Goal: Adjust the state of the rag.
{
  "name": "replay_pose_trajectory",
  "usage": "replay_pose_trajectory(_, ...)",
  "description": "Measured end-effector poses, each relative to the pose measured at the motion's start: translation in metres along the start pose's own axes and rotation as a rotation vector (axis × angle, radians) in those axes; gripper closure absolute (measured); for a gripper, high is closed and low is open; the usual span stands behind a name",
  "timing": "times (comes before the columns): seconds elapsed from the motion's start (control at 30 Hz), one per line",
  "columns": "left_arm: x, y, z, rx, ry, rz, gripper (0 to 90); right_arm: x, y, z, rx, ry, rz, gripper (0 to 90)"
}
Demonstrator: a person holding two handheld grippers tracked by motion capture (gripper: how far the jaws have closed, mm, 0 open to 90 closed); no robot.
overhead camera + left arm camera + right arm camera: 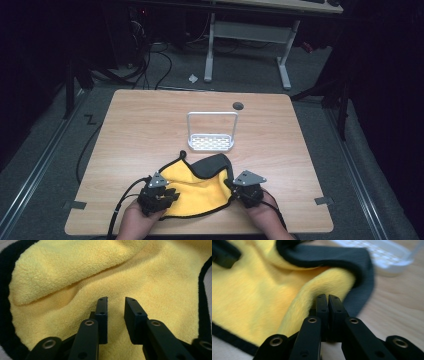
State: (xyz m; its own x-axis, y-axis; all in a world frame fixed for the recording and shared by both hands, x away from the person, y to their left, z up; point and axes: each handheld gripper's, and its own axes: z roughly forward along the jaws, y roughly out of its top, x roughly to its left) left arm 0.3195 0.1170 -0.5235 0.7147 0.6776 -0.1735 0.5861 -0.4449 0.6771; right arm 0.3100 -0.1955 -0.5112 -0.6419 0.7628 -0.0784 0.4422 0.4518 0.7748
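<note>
Left gripper (167, 194) and right gripper (236, 189): black bodies, 2 flat black jaws each, brass-ringed pivot holes, small screws, grey three-cornered top plates, black trailing cables. Forearms bare, no sleeves.

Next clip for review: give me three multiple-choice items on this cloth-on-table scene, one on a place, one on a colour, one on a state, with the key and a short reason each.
1. Where does the white wire rack with a perforated base stand?
A. beyond the cloth, mid-table
B. on the cloth
C. at the table's near edge

2. What colour is the edging of the yellow fleece cloth?
A. white
B. black
C. red

3. How do the jaws of the left gripper stand?
A. pressed together
B. apart above the cloth
C. clamped on the rack

Key: 1 A, the high view shows it past the cloth's far edge. 2 B, a dark border rims the yellow. 3 B, the left gripper view shows a gap with yellow fleece behind it.
</note>
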Motion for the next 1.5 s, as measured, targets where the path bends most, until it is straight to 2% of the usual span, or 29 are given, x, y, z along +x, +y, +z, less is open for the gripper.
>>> replay_pose_trajectory(0.07, 0.001, 0.0, 0.0, -0.002, 0.007, 0.008, 76.6, -0.01, -0.001, -0.005, -0.017, -0.034, 0.038, 86.2)
replay_pose_trajectory(0.1, 0.001, 0.0, 0.0, -0.002, 0.006, 0.01, 77.1, -0.017, -0.003, -0.005, -0.01, -0.06, 0.063, 83.7)
replay_pose_trajectory(0.13, 0.002, 0.0, 0.0, -0.003, 0.006, 0.011, 77.1, -0.021, -0.004, -0.003, 0.002, -0.065, 0.077, 81.5)
replay_pose_trajectory(0.17, 0.003, 0.0, 0.0, -0.004, 0.007, 0.009, 77.1, -0.026, -0.008, 0.003, 0.04, -0.038, 0.115, 72.1)
replay_pose_trajectory(0.2, 0.003, -0.001, 0.0, -0.006, 0.005, 0.008, 77.1, -0.026, -0.008, 0.003, 0.04, -0.038, 0.115, 72.1)
replay_pose_trajectory(0.27, 0.004, -0.001, 0.0, -0.009, -0.001, 0.004, 77.1, -0.021, -0.008, 0.011, 0.066, -0.008, 0.138, 62.1)
replay_pose_trajectory(0.3, 0.004, -0.001, 0.0, -0.009, -0.003, 0.002, 77.2, -0.018, -0.008, 0.014, 0.08, -0.009, 0.136, 61.7)
replay_pose_trajectory(0.37, 0.005, -0.001, -0.001, -0.008, 0.001, 0.002, 77.2, -0.015, -0.007, 0.016, 0.096, -0.008, 0.125, 65.3)
replay_pose_trajectory(0.4, 0.006, -0.001, -0.001, -0.01, 0.006, 0.001, 78.3, -0.01, -0.007, 0.018, 0.104, -0.001, 0.091, 78.3)
replay_pose_trajectory(0.43, 0.007, -0.002, -0.001, -0.013, 0.008, 0.0, 78.8, -0.008, -0.005, 0.017, 0.109, -0.013, 0.068, 82.6)
replay_pose_trajectory(0.57, 0.018, -0.004, -0.005, -0.025, 0.028, -0.026, 79.7, -0.01, -0.005, 0.013, 0.101, -0.05, 0.039, 84.0)
replay_pose_trajectory(0.6, 0.021, -0.005, -0.006, -0.029, 0.031, -0.034, 80.3, -0.018, -0.007, 0.009, 0.097, -0.08, 0.053, 84.0)
replay_pose_trajectory(0.67, 0.029, -0.007, -0.01, -0.037, 0.051, -0.052, 80.5, -0.024, -0.009, 0.007, 0.093, -0.097, 0.067, 83.9)
replay_pose_trajectory(0.73, 0.036, -0.008, -0.013, -0.039, 0.076, -0.062, 80.6, -0.038, -0.012, 0.001, 0.086, -0.133, 0.095, 84.0)
replay_pose_trajectory(0.77, 0.038, -0.009, -0.014, -0.041, 0.088, -0.065, 80.6, -0.053, -0.017, -0.005, 0.078, -0.175, 0.123, 84.0)
replay_pose_trajectory(0.8, 0.041, -0.009, -0.015, -0.043, 0.1, -0.07, 80.6, -0.06, -0.018, -0.007, 0.073, -0.19, 0.14, 84.0)
replay_pose_trajectory(0.83, 0.044, -0.01, -0.016, -0.048, 0.105, -0.078, 80.6, -0.06, -0.018, -0.007, 0.073, -0.19, 0.14, 84.0)
replay_pose_trajectory(0.97, 0.052, -0.009, -0.017, -0.057, 0.151, -0.08, 80.6, -0.082, -0.021, -0.011, 0.069, -0.27, 0.152, 84.0)
replay_pose_trajectory(1.03, 0.053, -0.009, -0.015, -0.066, 0.161, -0.079, 80.6, -0.091, -0.02, -0.007, 0.071, -0.287, 0.157, 83.9)
replay_pose_trajectory(1.1, 0.05, -0.007, -0.014, -0.062, 0.181, -0.073, 79.8, -0.092, -0.018, -0.001, 0.081, -0.289, 0.143, 83.2)
replay_pose_trajectory(1.17, 0.042, -0.005, -0.015, -0.05, 0.202, -0.058, 74.5, -0.091, -0.015, 0.002, 0.073, -0.285, 0.138, 75.9)
replay_pose_trajectory(1.2, 0.042, -0.005, -0.015, -0.05, 0.202, -0.058, 73.4, -0.09, -0.013, -0.001, 0.059, -0.294, 0.134, 73.3)
replay_pose_trajectory(1.27, 0.03, -0.003, -0.02, -0.073, 0.179, -0.038, 71.9, -0.088, -0.011, -0.005, 0.043, -0.299, 0.133, 70.1)
replay_pose_trajectory(1.3, 0.023, -0.001, -0.022, -0.079, 0.179, -0.012, 68.5, -0.083, -0.007, -0.015, -0.001, -0.3, 0.132, 67.5)
replay_pose_trajectory(1.33, 0.011, 0.001, -0.022, -0.091, 0.143, 0.015, 67.0, -0.079, -0.006, -0.021, -0.023, -0.299, 0.127, 67.6)
replay_pose_trajectory(1.37, 0.011, 0.001, -0.022, -0.091, 0.143, 0.015, 65.9, -0.074, -0.005, -0.026, -0.04, -0.296, 0.118, 68.5)
replay_pose_trajectory(1.43, 0.002, 0.002, -0.017, -0.085, 0.088, 0.02, 64.4, -0.069, -0.005, -0.031, -0.053, -0.281, 0.115, 71.8)
replay_pose_trajectory(1.47, -0.002, 0.003, -0.014, -0.069, 0.075, 0.033, 62.9, -0.063, -0.006, -0.035, -0.058, -0.252, 0.111, 74.8)
replay_pose_trajectory(1.5, -0.005, 0.003, -0.01, -0.057, 0.067, 0.045, 62.2, -0.049, -0.011, -0.04, -0.051, -0.178, 0.113, 83.5)
